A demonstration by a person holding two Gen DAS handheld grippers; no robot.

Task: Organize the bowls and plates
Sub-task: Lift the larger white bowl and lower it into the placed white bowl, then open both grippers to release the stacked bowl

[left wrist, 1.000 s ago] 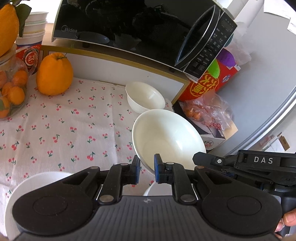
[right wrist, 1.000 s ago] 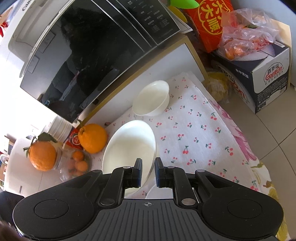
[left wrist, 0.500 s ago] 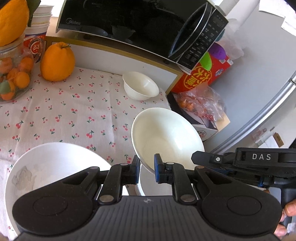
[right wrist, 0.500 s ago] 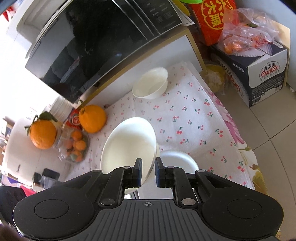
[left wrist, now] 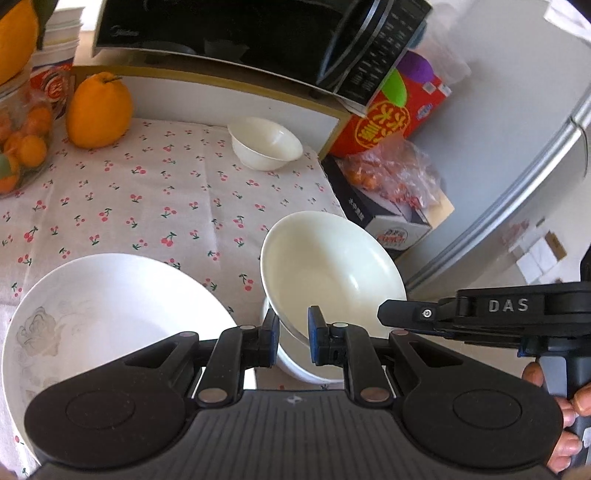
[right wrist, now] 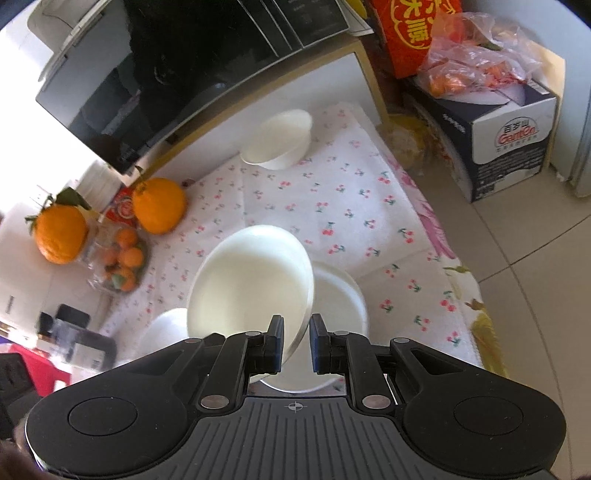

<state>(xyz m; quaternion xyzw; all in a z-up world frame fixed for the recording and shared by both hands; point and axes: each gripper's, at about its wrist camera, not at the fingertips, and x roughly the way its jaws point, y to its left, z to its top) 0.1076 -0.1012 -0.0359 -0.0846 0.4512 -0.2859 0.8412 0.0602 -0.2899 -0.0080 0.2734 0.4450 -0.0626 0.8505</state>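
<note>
My left gripper [left wrist: 292, 339] is shut on the near rim of a large white bowl [left wrist: 332, 266], held tilted above another white bowl [left wrist: 306, 365] on the cherry-print cloth. My right gripper [right wrist: 296, 341] is shut on the rim of the same large bowl [right wrist: 251, 284], over that lower bowl [right wrist: 336, 295]. The right gripper's body [left wrist: 480, 314] shows in the left wrist view. A big white plate [left wrist: 103, 314] lies at the near left. A small white bowl [left wrist: 264, 142] stands far back by the microwave shelf; it also shows in the right wrist view [right wrist: 279, 138].
A black microwave [left wrist: 240, 33] sits on a shelf behind the table. A large orange [left wrist: 98, 110] and a jar of small oranges [left wrist: 22, 147] stand at the back left. A cardboard box with a bag of fruit [right wrist: 498, 107] and a red box [left wrist: 388, 114] sit beyond the right edge.
Both grippers have pulled back toward the near side with the large bowl. The big plate and the lower bowl have come into view under and beside it.
</note>
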